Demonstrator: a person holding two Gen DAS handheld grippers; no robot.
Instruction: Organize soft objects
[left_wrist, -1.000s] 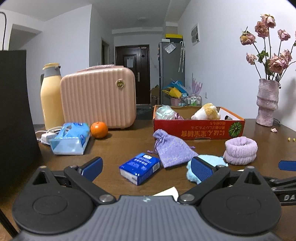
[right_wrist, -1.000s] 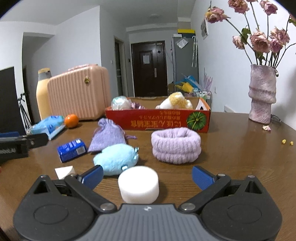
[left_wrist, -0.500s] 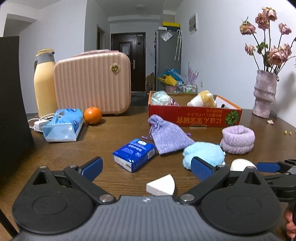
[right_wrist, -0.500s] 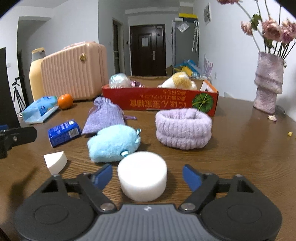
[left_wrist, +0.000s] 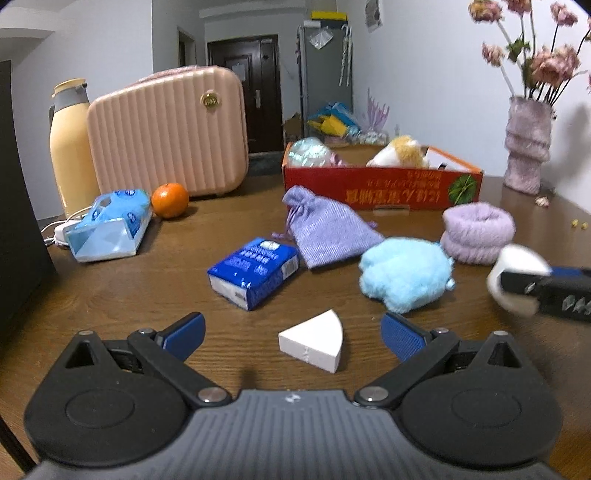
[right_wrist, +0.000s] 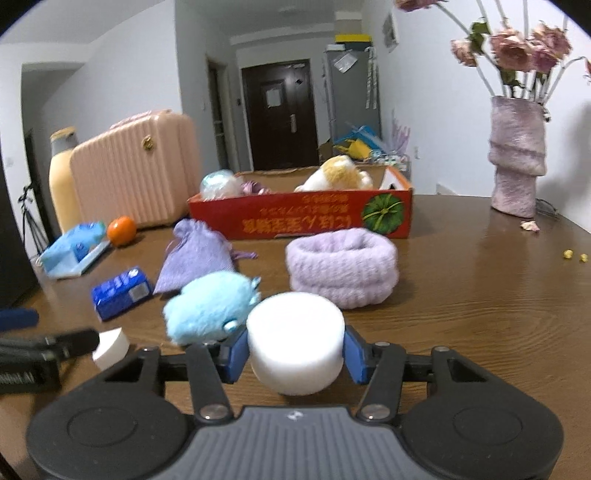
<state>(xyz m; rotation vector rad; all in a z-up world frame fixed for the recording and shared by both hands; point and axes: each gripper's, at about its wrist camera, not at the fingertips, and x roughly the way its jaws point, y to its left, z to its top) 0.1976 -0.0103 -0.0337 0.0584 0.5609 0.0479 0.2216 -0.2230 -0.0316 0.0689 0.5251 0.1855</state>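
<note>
My right gripper (right_wrist: 295, 350) is closing its jaws, and both blue pads press on the sides of a white round sponge (right_wrist: 295, 332). In the left wrist view that sponge (left_wrist: 517, 258) appears blurred at the far right. My left gripper (left_wrist: 293, 332) is open and low over the table, with a white wedge sponge (left_wrist: 314, 345) lying between its fingertips, untouched. Ahead lie a blue plush (left_wrist: 406, 277), a purple drawstring pouch (left_wrist: 328, 229) and a purple knitted band (left_wrist: 476, 232). A red cardboard box (left_wrist: 380, 190) behind them holds a plush toy and other soft items.
A blue tissue packet (left_wrist: 255, 271) lies left of the pouch. Further left are a wipes pack (left_wrist: 110, 229), an orange (left_wrist: 170, 199), a pink case (left_wrist: 166, 133) and a yellow flask (left_wrist: 70, 147). A vase of flowers (left_wrist: 526, 144) stands at the back right.
The right jaws have closed from wide open onto the round sponge. The left gripper has dipped and moved forward, so the wedge sponge now lies between its fingers.
</note>
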